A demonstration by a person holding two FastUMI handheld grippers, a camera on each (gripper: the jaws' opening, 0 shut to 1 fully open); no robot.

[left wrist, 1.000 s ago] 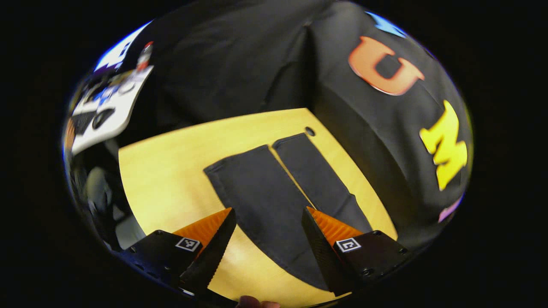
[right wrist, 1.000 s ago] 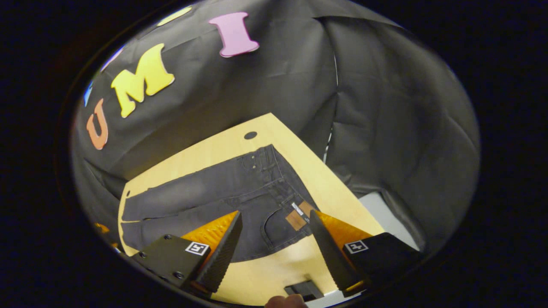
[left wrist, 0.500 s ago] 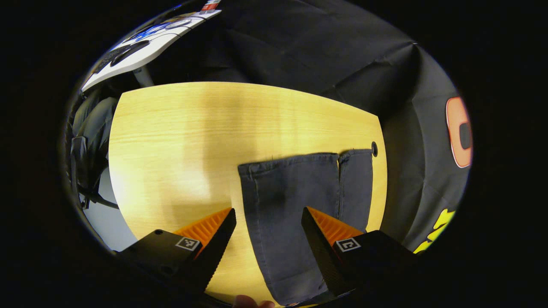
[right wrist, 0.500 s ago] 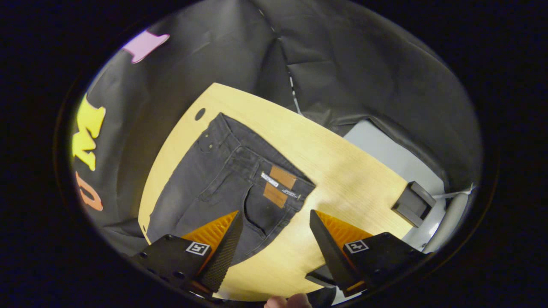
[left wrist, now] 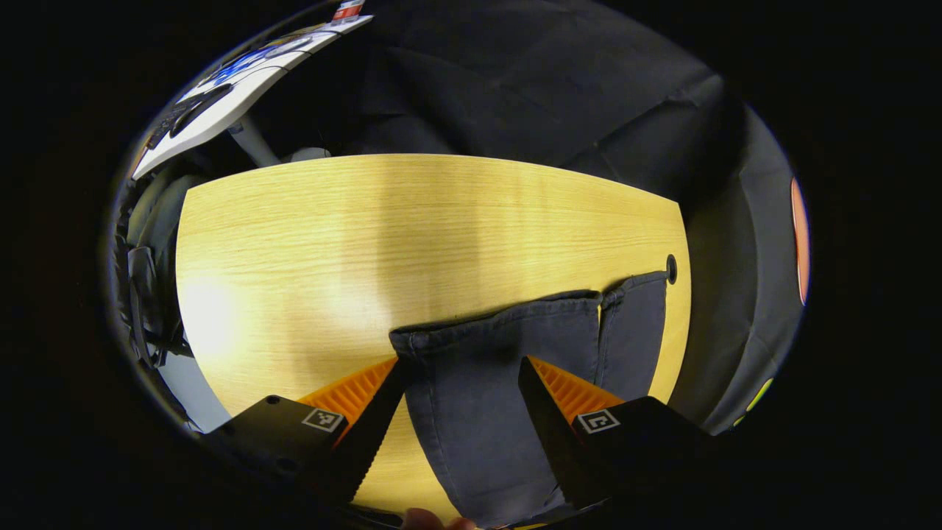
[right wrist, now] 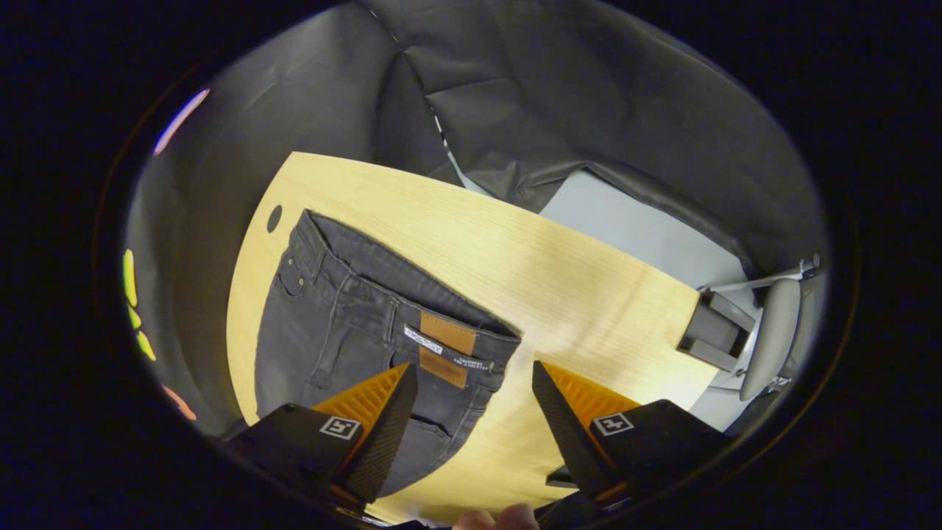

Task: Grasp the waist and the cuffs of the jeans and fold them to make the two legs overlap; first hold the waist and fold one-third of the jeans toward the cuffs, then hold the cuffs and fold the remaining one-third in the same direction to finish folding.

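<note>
Left tool [left wrist: 461, 368] wide over cuffs [left wrist: 500, 324] — right tool [right wrist: 475, 375] (also wide) over waist [right wrist: 412, 302].

Under my tools lies a light yellow wooden table [left wrist: 309, 243] with a small round dark hole [left wrist: 671, 269] near its far edge; behind it hangs a wrinkled black cloth wall [right wrist: 589, 103]; beyond the left end stands a white board [left wrist: 243, 81], tilted; off the right end I see a grey floor [right wrist: 633, 228] and a dark grey box-like thing [right wrist: 710, 335] at the table's edge.

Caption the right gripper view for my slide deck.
Open right gripper approaching the jeans waist on the wooden table.
</note>
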